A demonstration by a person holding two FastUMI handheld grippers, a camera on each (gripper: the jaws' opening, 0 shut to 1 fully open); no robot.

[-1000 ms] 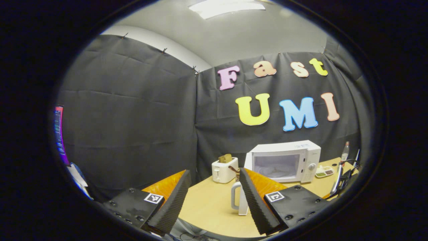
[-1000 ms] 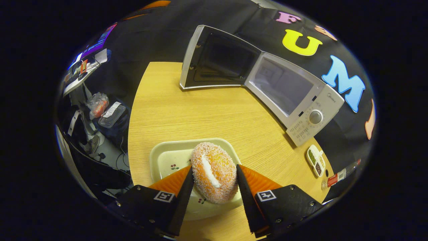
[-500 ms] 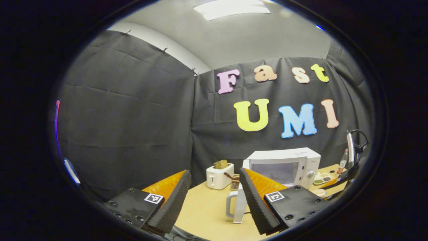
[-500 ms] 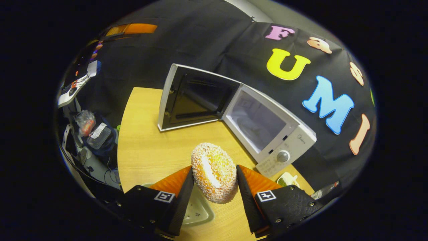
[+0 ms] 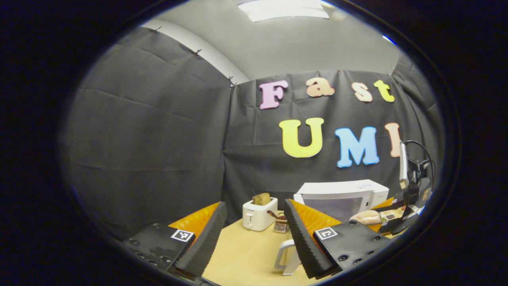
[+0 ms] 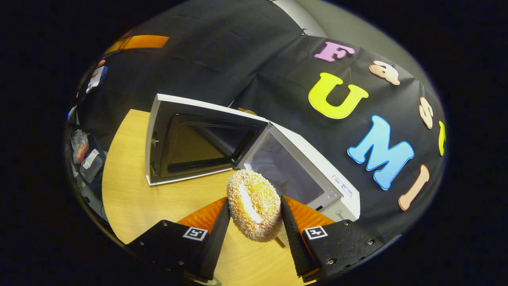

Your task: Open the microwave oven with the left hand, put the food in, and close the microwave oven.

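Note:
A sugar-coated doughnut (image 6: pixel 254 208) hangs above the wooden table (image 6: pixel 131 198), with my right gripper (image 6: pixel 254 200) shut on its two sides. Just beyond it stands the white microwave (image 6: pixel 317 174). Its door (image 6: pixel 190 145) is swung wide open to the left, and the lit cavity (image 6: pixel 285 171) faces the doughnut. My left gripper (image 5: pixel 254 204) is open with nothing between its fingers, well back from the microwave (image 5: pixel 341 194). In the left gripper view the door's edge with its handle (image 5: pixel 286 258) stands close by. Farther right are the right gripper (image 5: pixel 403 220) and the doughnut (image 5: pixel 365 217).
A white toaster (image 5: pixel 260 214) with a slice in it stands left of the microwave, with a small rack (image 5: pixel 281 225) beside it. Off the table's left side lie plastic bags and boxes (image 6: pixel 85 159). Black cloth walls close in behind.
My right gripper has lifted the doughnut off the plate and carried it toward the open microwave; the plate has dropped out of sight. My left gripper has tilted upward a little, staying open.

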